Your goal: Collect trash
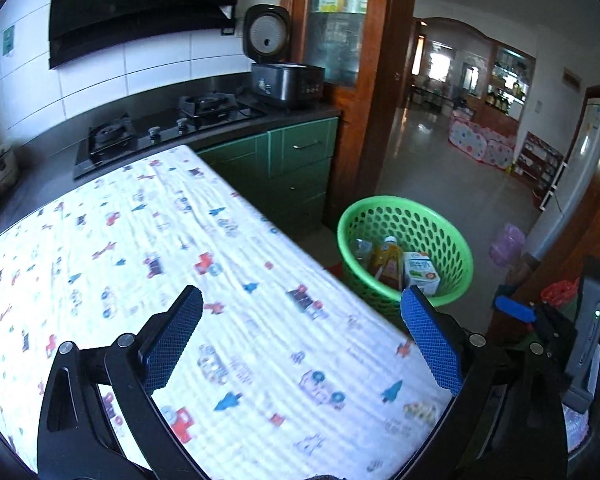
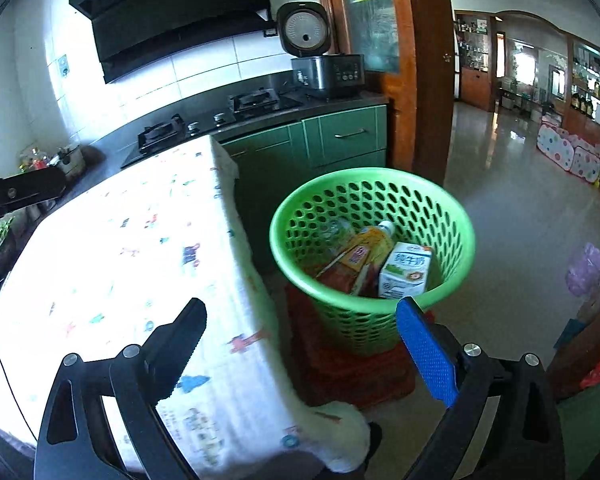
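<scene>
Hidden: basket (image 2: 374, 320) contents partly behind its perforated green plastic wall.
Carton (image 2: 406, 270): boxy.
Left claw (image 1: 302, 304): wide, empty.
Right claw (image 2: 302, 314): wide, empty.

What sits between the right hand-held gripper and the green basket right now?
Nothing held or in the way. In the right wrist view the open right hand-held gripper looks past the cloth-covered table's edge to the green basket on a red crate.
</scene>
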